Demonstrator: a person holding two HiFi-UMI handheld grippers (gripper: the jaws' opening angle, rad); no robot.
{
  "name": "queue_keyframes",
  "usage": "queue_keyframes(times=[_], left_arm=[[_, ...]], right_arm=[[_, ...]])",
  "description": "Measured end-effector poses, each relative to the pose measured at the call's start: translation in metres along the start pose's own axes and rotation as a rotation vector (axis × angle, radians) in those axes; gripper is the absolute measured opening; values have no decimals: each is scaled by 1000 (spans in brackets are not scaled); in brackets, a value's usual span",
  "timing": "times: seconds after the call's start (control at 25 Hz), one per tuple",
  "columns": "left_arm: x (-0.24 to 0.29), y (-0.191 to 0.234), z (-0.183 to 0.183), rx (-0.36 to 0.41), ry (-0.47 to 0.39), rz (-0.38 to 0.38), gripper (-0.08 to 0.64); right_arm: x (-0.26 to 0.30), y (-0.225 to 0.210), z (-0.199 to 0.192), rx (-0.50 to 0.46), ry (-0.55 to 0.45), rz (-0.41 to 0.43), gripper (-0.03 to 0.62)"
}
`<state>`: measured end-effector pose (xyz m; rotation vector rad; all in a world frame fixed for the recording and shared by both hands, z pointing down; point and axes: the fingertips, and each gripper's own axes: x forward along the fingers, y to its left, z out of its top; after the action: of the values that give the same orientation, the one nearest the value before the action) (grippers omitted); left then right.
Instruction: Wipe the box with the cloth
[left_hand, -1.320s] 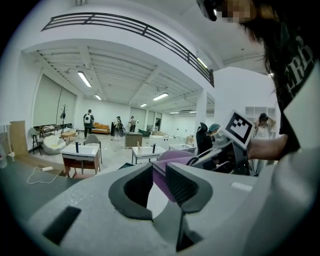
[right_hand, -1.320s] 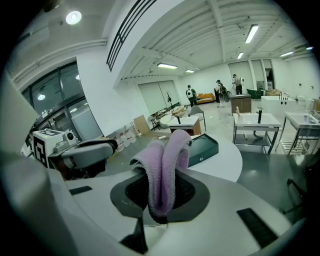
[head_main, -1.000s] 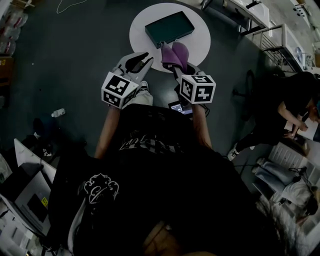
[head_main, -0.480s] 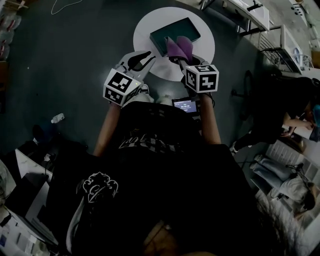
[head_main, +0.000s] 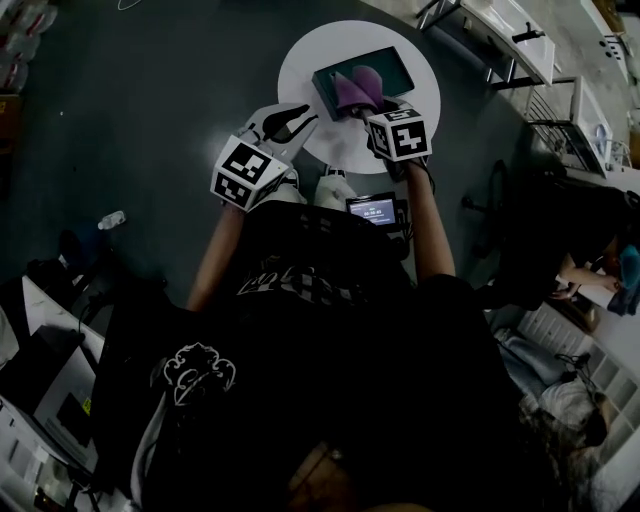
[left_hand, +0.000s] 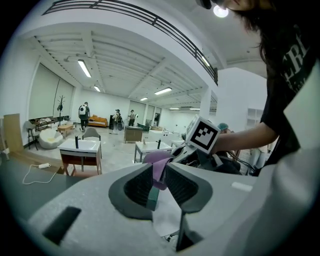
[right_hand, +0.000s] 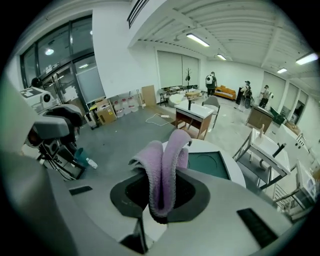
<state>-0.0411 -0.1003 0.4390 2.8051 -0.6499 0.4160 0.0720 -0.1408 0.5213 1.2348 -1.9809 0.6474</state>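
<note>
Lilac against grey, teal and white.
A fluffy lilac cloth (right_hand: 162, 175) sits between the grey right gripper's (right_hand: 161, 194) black jaws; beyond them, a flat dark-teal box (right_hand: 208, 162) on a round white table (right_hand: 208, 146); its cube (head_main: 400, 135) carries black-and-white squares.

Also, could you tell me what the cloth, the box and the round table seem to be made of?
The cloth: purple, soft knit or microfibre, judging by its fuzzy ribbed folds. The box: dark teal, smooth matte lid with a faint circle, probably card or plastic. The table: white, smooth top, likely laminate or painted.
</note>
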Motion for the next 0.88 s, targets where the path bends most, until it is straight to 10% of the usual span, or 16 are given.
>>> queue_keyframes(times=[0.88], left_arm=[[24,13,6,-88,17,227,75]], right_arm=[[111,-8,28,-84,-3,160,55]])
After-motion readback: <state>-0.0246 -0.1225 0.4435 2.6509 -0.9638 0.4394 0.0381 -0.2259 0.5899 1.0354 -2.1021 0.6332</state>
